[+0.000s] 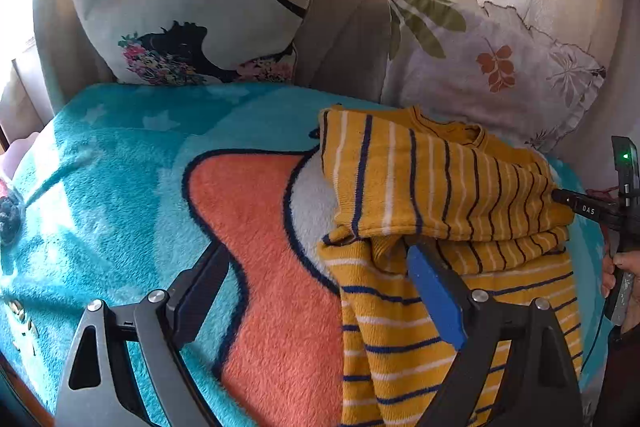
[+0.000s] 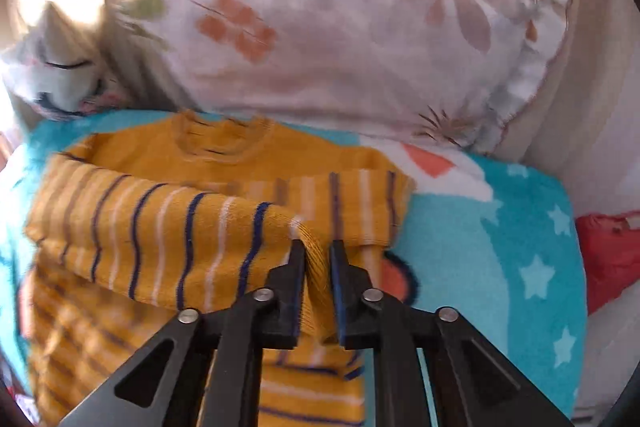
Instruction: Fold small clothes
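Observation:
A small yellow sweater with navy and white stripes lies on a teal and orange blanket. Its sleeve is folded across the body. My left gripper is open just above the blanket at the sweater's left edge, its blue-padded right finger over the fabric. My right gripper is shut on the sweater's sleeve cuff, held over the sweater's body. In the left wrist view the right gripper reaches in from the right at the sleeve.
Two printed pillows lean against beige curtains behind the blanket. A red cloth lies at the right beyond the blanket. A hand holds the right gripper's handle.

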Tool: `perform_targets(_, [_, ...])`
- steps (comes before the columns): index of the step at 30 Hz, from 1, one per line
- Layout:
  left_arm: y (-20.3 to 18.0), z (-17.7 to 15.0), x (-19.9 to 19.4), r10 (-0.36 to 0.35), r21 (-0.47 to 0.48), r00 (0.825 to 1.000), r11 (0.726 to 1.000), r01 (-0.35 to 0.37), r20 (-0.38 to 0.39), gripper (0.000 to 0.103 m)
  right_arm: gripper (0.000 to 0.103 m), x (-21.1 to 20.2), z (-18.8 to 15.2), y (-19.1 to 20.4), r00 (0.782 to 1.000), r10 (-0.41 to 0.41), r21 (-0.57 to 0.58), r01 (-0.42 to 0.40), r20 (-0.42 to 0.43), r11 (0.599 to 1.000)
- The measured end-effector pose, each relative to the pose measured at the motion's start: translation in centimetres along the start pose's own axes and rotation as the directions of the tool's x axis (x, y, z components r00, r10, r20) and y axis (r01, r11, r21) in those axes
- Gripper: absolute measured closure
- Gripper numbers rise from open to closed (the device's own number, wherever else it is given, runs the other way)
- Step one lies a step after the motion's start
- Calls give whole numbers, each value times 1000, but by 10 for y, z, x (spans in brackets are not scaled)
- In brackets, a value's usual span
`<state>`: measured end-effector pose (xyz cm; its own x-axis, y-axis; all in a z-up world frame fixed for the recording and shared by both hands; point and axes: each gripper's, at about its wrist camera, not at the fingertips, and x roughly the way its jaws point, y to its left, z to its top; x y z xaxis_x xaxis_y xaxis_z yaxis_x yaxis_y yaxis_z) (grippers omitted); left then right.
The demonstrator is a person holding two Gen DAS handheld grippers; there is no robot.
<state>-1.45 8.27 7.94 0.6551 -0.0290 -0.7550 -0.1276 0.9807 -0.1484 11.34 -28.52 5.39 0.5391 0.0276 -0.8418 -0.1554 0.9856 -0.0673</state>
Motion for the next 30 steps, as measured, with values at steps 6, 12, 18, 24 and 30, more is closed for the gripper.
perform_targets(6, [-15,19,57,10,3,996,1000,-9,-93,13,73,-18,-10,-5,994,53,53,-58,96,997])
perform_targets(12, [-19,20,102,56,4,977,998,-56,-205,13,61,7,-14,-17,997,53,104,-59,51,993])
perform_targets(18, [1,6,54,-47,-33,986,999,42,-160,14,58,-16,-40,-29,989,126,168,-137,77,976])
perform_targets(24, [34,-43,13,-135,-106,975,987,118,-176,14,55,-38,-106,-40,972,233,235,-231,22,944])
perform_targets(30, [24,-88,-4,-273,-141,939,959,248,-209,40,55,-46,-169,-41,894,444,361,-436,66,824])
